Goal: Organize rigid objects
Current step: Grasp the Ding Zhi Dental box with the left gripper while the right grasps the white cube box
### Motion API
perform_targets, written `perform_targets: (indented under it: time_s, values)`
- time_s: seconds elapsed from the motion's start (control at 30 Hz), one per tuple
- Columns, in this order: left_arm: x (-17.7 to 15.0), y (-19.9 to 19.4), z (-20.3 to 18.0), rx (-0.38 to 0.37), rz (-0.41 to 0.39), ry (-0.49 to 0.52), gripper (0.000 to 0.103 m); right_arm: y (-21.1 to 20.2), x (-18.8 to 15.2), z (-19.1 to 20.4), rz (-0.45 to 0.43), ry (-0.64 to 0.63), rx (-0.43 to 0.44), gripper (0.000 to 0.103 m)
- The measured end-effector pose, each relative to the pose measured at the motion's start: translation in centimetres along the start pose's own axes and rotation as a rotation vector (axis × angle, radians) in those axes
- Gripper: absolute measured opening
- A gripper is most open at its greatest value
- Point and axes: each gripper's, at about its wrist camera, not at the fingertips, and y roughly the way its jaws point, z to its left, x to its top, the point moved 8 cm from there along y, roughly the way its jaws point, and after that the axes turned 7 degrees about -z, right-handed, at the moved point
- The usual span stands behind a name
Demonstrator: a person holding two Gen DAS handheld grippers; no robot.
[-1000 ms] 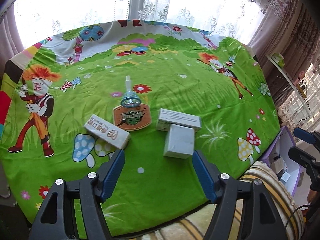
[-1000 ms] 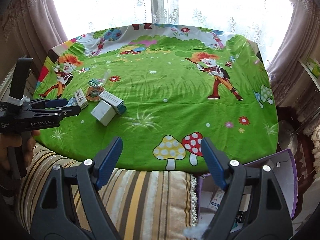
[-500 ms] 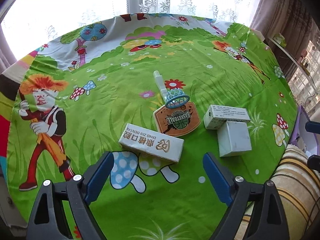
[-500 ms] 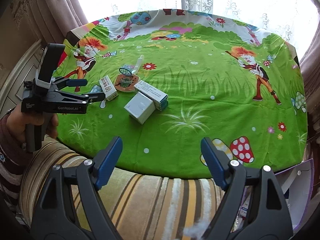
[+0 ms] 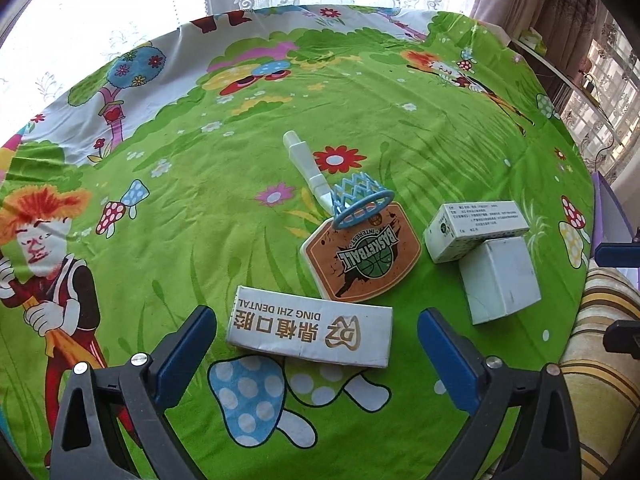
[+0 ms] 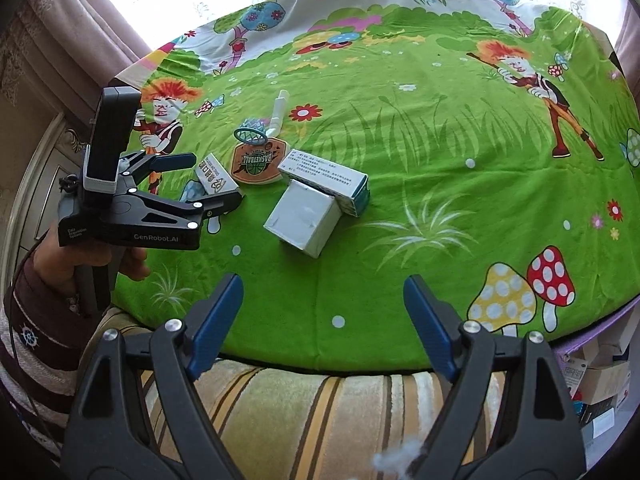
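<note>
Where curtains hang: cartoon tablecloth (image 5: pixel 400 128)

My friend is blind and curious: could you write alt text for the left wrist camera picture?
Open blue-tipped tongs reach toward a long white dental box lying between their tips on a green cartoon tablecloth. Beyond it lie a toy basketball hoop and, to the right, two white boxes touching each other.

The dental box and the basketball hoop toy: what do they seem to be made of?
Dental box: likely matte white cardboard, with sharp folded edges and gold print. Hoop toy: likely moulded plastic, with a smooth white post, a stiff blue net and a printed orange backboard.
</note>
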Motion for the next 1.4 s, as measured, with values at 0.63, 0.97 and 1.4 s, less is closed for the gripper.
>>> perform_targets:
  time_s: [0.63,0.97,1.4]
  values:
    - [-1.8,-1.7,-0.9,0.072,0.029,-0.087,0.084,4.6,1.1,0.7,-0.002,0.134,-0.067,0.085]
    - [-3.2,-5.8,1.1,0.258,-0.019,-0.265,0.083,6.4,1.8,1.1,-0.008,0.147,-0.135,0.085]
    - [-4.2,-8.2,-0.9,0.316,-0.107,-0.359,0.083,8.0,2.0,0.8,-0.005,0.123,-0.159,0.065]
